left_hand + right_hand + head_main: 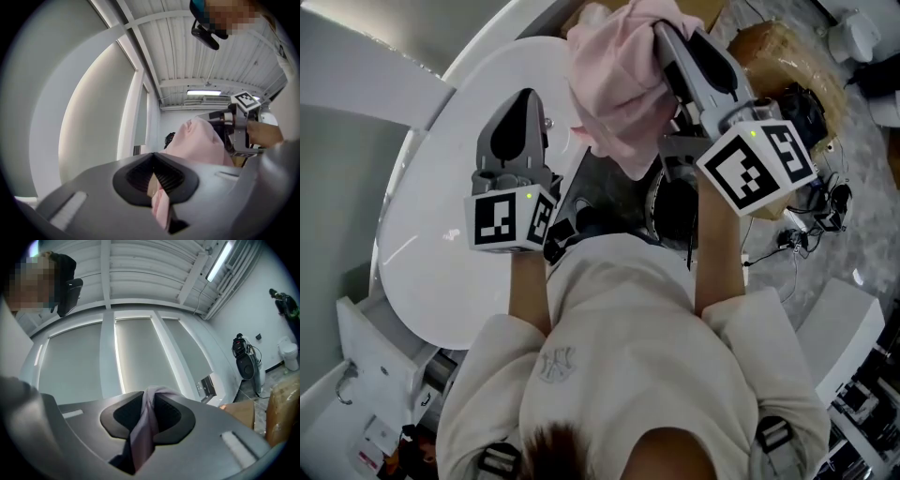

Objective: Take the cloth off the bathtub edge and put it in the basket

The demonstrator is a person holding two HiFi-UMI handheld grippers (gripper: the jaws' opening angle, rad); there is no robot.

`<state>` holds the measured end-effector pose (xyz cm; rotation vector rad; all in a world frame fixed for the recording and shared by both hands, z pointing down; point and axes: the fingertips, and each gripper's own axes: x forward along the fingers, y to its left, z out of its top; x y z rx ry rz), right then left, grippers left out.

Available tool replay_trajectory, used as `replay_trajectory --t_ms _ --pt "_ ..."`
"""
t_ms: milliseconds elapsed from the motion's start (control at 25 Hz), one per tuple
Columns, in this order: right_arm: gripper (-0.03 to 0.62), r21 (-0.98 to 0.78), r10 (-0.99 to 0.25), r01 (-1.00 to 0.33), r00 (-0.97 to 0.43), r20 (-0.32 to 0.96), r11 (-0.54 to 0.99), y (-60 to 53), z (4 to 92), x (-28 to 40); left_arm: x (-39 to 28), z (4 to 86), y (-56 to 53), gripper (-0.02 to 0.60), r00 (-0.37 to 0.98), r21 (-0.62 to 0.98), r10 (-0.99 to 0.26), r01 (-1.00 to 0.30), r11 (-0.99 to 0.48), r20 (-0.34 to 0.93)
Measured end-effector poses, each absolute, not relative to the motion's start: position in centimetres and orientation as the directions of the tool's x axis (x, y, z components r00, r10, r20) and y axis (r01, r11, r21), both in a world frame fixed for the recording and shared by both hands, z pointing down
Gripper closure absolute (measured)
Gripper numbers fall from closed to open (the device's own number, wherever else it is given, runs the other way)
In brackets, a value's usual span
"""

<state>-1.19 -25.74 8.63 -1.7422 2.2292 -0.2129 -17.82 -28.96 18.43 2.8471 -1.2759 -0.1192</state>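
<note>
Head view: right gripper (666, 42) and left gripper (525, 98) pinch the cloth (619, 94) above the bathtub (441, 234) (thin bites could slip, dropping it).

A: Where's the cloth (614, 84)?
B: Twelve o'clock in the head view, draped on the right gripper (666, 37).
A: And the left gripper (525, 101)?
B: Eleven o'clock, over the bathtub (431, 253). The basket (778, 52) sits at two o'clock, beyond the right gripper.

Tall windows with pale grey roller blinds (136, 357) stand under a white ribbed ceiling (140, 268); a long tube light (218, 261) glows overhead; mottled grey floor (872, 141) below
</note>
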Motion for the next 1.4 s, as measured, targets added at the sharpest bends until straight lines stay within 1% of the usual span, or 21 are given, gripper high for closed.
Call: replay_trajectory --t_ms 400,680,960,1160,1400 --pt "0.526 -0.284 -0.979 -0.947 -0.104 -0.176 0.152 -17.9 7.3 4.8 -10.8 17.4 -23.7 0.532 0.753 0.033 -0.651 -0.651 -0.758 -0.092" --pt "0.526 -0.256 -0.979 -0.966 0.01 -0.204 0.043 -10.3 6.0 9.7 -4.7 17.9 -18.3 0.532 0.828 0.037 -0.551 -0.551 -0.834 -0.102" --pt "0.526 -0.25 -0.97 -0.964 0.147 -0.195 -0.096 -5.1 6.4 13.5 0.2 19.1 -15.5 0.532 0.893 0.055 -0.441 -0.438 -0.897 -0.086" --pt "0.526 -0.251 -0.953 -0.947 0.246 -0.175 -0.199 -1.4 6.9 15.4 3.7 19.4 -12.9 0.532 0.939 0.068 -0.335 -0.33 -0.942 -0.082" --pt "0.526 -0.26 -0.932 -0.92 0.335 -0.138 -0.292 1.7 8.6 17.5 7.4 20.2 -11.0 0.532 0.971 0.081 -0.231 -0.226 -0.971 -0.067"
